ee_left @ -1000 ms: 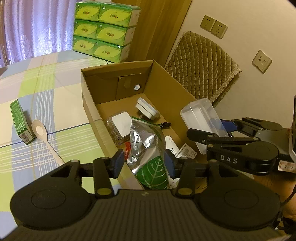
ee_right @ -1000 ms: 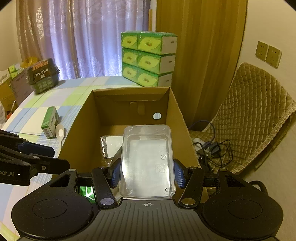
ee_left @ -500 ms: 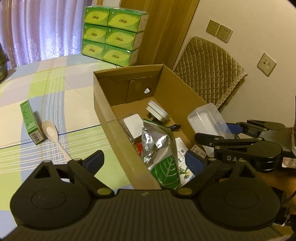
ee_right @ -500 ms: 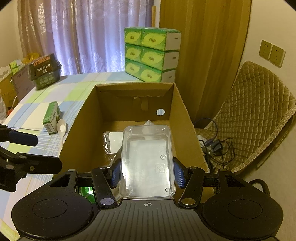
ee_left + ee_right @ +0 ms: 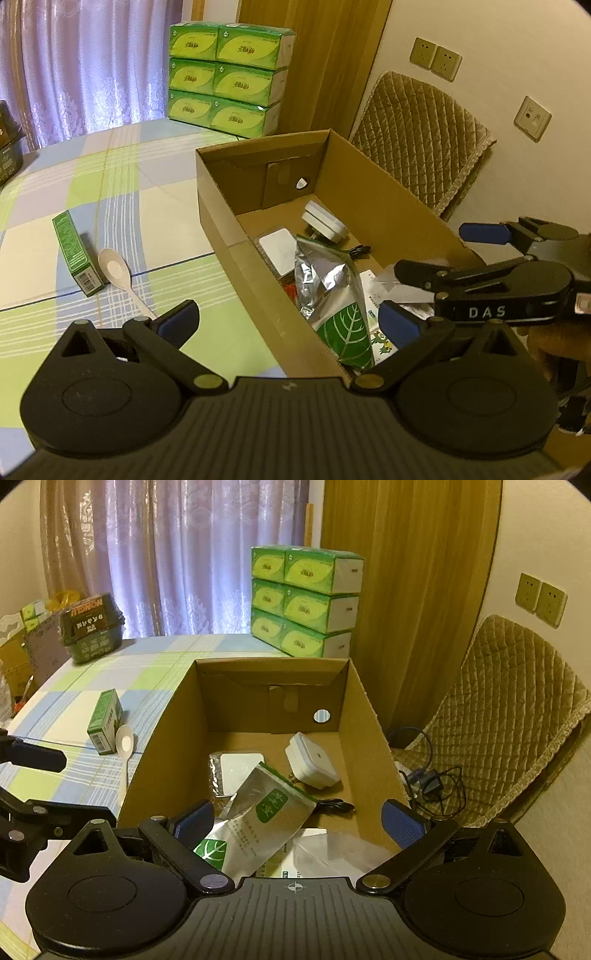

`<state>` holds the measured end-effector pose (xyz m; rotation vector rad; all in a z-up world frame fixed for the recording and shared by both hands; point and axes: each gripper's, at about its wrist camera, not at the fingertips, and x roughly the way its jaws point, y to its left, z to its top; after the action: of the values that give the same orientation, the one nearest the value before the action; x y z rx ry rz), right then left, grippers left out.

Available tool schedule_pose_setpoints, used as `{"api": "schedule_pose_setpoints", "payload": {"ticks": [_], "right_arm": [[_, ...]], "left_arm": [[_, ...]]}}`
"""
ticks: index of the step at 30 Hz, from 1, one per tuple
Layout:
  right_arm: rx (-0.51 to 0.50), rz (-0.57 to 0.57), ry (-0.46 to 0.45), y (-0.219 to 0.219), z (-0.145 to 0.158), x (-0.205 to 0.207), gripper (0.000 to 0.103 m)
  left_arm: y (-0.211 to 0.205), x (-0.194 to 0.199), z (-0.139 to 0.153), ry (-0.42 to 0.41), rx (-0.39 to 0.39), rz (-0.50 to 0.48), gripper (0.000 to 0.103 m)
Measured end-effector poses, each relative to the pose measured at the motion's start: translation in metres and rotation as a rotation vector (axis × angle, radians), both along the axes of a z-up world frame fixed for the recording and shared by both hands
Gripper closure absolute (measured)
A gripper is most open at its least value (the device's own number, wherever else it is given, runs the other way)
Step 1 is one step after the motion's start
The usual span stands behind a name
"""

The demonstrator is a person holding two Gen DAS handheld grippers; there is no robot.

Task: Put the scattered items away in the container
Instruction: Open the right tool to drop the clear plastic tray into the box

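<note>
An open cardboard box (image 5: 273,662) (image 5: 258,147) stands on the checked tablecloth. Inside lie a silver pouch with a green leaf (image 5: 266,819) (image 5: 332,295), a white plug adapter (image 5: 314,760) (image 5: 325,221), a white square packet (image 5: 236,771) and papers. A clear plastic container (image 5: 332,851) lies blurred at the box's near end, just below my right gripper (image 5: 298,823) (image 5: 432,251), which is open and empty. My left gripper (image 5: 288,321) (image 5: 48,786) is open over the box's left wall. A small green carton (image 5: 75,254) (image 5: 105,716) and a pale spoon (image 5: 118,273) (image 5: 125,740) lie on the table left of the box.
Stacked green tissue boxes (image 5: 303,598) stand behind the box. A quilted chair (image 5: 509,716) with tangled cables (image 5: 428,779) is to the right. A dark basket (image 5: 92,627) sits at the table's far left. A person's hand (image 5: 554,339) holds the right gripper.
My left gripper opened and let go of the silver pouch, which now lies in the box. My right gripper opened and the clear container dropped out of it into the box.
</note>
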<state>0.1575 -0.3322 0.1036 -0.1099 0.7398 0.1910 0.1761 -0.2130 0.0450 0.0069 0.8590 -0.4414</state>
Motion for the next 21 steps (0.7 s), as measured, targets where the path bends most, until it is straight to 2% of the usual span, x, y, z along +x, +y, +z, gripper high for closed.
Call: {"api": "schedule_pose_setpoints", "payload": {"ticks": [21], "right_arm": [[-0.028,0.014,-0.008,0.02,0.015,-0.021,0.001]], "left_arm": [[0.043,-0.027,0.007,-0.031,0.012,0.061,0.002]]}}
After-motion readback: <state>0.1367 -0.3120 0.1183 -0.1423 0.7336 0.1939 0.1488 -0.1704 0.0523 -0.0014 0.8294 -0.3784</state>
